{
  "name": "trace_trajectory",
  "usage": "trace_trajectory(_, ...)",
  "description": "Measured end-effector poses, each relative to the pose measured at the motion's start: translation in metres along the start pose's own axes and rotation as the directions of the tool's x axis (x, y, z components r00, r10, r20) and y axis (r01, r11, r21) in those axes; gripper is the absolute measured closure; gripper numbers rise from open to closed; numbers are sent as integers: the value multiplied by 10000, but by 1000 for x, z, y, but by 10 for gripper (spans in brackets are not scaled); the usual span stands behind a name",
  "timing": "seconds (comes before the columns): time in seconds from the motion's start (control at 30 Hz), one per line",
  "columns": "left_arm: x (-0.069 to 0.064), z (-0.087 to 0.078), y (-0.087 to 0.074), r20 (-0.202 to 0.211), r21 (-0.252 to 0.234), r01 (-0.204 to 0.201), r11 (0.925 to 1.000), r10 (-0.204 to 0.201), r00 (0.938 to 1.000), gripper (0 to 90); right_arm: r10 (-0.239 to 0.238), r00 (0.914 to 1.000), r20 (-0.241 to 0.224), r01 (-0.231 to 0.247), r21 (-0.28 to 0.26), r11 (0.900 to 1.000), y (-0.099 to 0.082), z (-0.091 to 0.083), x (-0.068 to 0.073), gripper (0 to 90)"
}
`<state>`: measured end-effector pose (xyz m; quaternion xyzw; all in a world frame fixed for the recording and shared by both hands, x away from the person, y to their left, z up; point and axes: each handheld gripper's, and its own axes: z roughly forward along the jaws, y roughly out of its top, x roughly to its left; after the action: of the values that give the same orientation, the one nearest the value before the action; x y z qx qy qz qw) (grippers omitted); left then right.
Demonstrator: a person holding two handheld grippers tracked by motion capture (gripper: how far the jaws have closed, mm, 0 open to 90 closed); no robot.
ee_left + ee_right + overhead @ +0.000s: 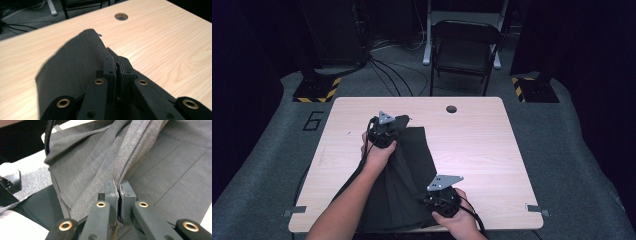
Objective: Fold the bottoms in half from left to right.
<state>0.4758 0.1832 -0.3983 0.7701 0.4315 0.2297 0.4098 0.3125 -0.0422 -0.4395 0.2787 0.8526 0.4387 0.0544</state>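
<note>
A dark grey cloth (409, 165) lies on the light wooden table (482, 145), stretching from the middle toward the near edge. My left gripper (383, 131) pinches its far end, and in the left gripper view the jaws (117, 67) are shut on a raised flap of the cloth (75, 65). My right gripper (442, 197) holds the near part. In the right gripper view its jaws (118, 186) are closed on a bunched fold of the cloth (100, 157), which hangs in creases above the flat layer.
A round cable hole (451, 109) sits near the table's far edge. Beyond the table stands a black folding chair (464, 47), with cables on the floor. The right half of the tabletop is bare wood.
</note>
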Motion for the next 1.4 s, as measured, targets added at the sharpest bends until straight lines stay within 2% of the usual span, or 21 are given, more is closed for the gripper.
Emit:
trace_trajectory(0.13, 3, -7, 13, 50, -123, 336, 9994, -335, 9994, 860, -109, 9999, -102, 106, -311, 9995, 12, -10, 0, 869)
trace_trajectory(0.27, 2, -10, 22, -166, -41, 177, 9998, -178, 9997, 860, -298, 9995, -76, 294, -548, 9981, 25, -18, 4, 869)
trace_trajectory(0.3, 3, -11, 24, -197, -43, 206, 9998, -207, 9996, 860, -447, 9990, -85, 441, -629, 9970, 29, -20, 4, 869)
trace_trajectory(0.5, 2, -11, 36, -351, 42, 336, 9994, -335, 9988, 860, -660, 9978, 17, 658, -1039, 9924, 47, -31, 11, 870)
trace_trajectory(0.67, -8, -1, 43, -179, 148, 230, 9996, -227, 9996, 859, -847, 9961, 239, 873, -1397, 9863, 56, -46, 12, 869)
trace_trajectory(0.77, -17, 14, 41, 8, 285, 197, 9994, -197, 9998, 858, -760, 9962, 435, 812, -1339, 9877, 50, -53, 8, 869)
trace_trajectory(0.87, -26, 31, 33, 194, 618, -39, 9981, 27, 9998, 858, -522, 9967, 626, 583, -1009, 9932, 35, -52, 3, 869)
trace_trajectory(1.0, -35, 51, 22, 287, 773, 152, 9969, -175, 9994, 856, 29, 9981, 608, 6, -584, 9983, 14, -45, -5, 869)
trace_trajectory(1.07, -38, 61, 17, 341, 944, 183, 9954, -216, 9992, 856, 144, 9973, 715, -121, -328, 9994, 3, -40, -8, 869)
trace_trajectory(1.23, -48, 80, 9, 374, 1140, 65, 9935, -108, 9992, 856, 707, 9946, 763, -712, 32, 9975, -19, -30, -15, 869)
trace_trajectory(1.33, -52, 89, 4, 342, 1000, 362, 9943, -398, 9986, 856, 1014, 9916, 808, -1021, 41, 9948, -26, -27, -19, 870)
trace_trajectory(1.4, -52, 91, 3, 476, 994, 269, 9947, -318, 9984, 856, 1012, 9911, 867, -1021, 67, 9947, -28, -26, -20, 870)
